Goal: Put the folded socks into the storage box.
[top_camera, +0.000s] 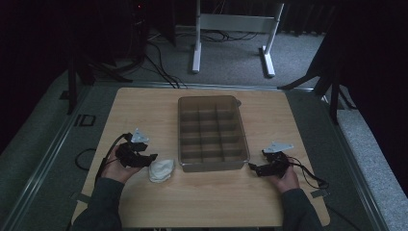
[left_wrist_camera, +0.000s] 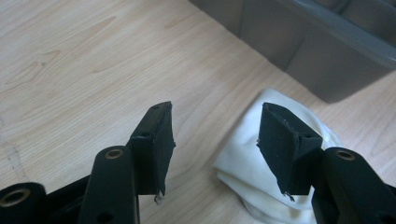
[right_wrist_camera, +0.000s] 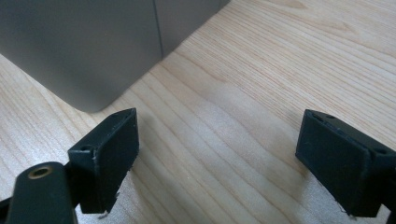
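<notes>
A light wooden table (top_camera: 216,202) carries two things — a grey divided tray (top_camera: 212,133) at its middle, and a crumpled white cloth (top_camera: 161,170) just beside the tray's near-left corner.

The wooden table (top_camera: 144,103) sits in dim light on a grey carpeted floor (top_camera: 43,125). Beyond its far edge stands a white metal frame (top_camera: 235,29) with two legs, and black cables (top_camera: 159,62) trail across the carpet near it. Dark stand legs (top_camera: 72,82) rise at the left, and more of them (top_camera: 332,86) at the right. Bits of tape (top_camera: 84,120) mark the floor left of the table.
</notes>
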A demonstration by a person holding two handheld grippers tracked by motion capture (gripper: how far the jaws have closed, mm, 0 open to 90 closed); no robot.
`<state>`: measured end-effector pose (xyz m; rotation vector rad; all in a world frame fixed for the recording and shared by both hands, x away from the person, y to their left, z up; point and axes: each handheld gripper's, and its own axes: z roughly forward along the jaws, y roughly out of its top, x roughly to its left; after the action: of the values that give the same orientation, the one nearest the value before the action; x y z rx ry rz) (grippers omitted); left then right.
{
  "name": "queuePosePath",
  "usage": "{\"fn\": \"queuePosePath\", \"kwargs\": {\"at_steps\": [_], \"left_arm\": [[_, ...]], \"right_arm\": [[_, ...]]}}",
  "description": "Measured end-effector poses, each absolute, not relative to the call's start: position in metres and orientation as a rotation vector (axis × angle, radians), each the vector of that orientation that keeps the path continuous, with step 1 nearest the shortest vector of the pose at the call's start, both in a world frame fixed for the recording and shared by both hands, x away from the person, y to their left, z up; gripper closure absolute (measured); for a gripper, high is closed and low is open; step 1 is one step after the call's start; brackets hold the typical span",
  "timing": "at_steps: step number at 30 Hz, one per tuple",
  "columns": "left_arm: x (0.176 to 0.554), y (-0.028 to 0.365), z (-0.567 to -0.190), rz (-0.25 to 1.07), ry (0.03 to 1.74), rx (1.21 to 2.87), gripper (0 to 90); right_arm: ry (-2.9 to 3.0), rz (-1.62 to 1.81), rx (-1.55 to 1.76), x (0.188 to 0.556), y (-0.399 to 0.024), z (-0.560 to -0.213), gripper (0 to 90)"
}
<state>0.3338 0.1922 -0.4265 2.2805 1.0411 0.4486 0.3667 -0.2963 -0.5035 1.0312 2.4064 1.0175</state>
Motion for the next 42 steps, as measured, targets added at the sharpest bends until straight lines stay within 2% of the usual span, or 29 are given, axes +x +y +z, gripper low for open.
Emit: {"fn": "queuePosePath", "kwargs": {"at_steps": [12, 29, 42], "left_arm": [[0.326, 0.179, -0.432, 0.401, 0.987, 2.359, 44.9], [0.315, 0.179, -0.443, 0.351, 0.963, 2.433, 45.8], [0.314, 0.16, -0.451, 0.286, 0.916, 2.505, 44.6]], "right_arm": [[2.407, 1.017, 1.031, 0.367, -0.296, -0.504, 12.8], [2.407, 1.017, 1.031, 0.367, -0.296, -0.503, 12.8], [2.407, 1.017, 1.031, 0.367, -0.296, -0.503, 12.8]]}}
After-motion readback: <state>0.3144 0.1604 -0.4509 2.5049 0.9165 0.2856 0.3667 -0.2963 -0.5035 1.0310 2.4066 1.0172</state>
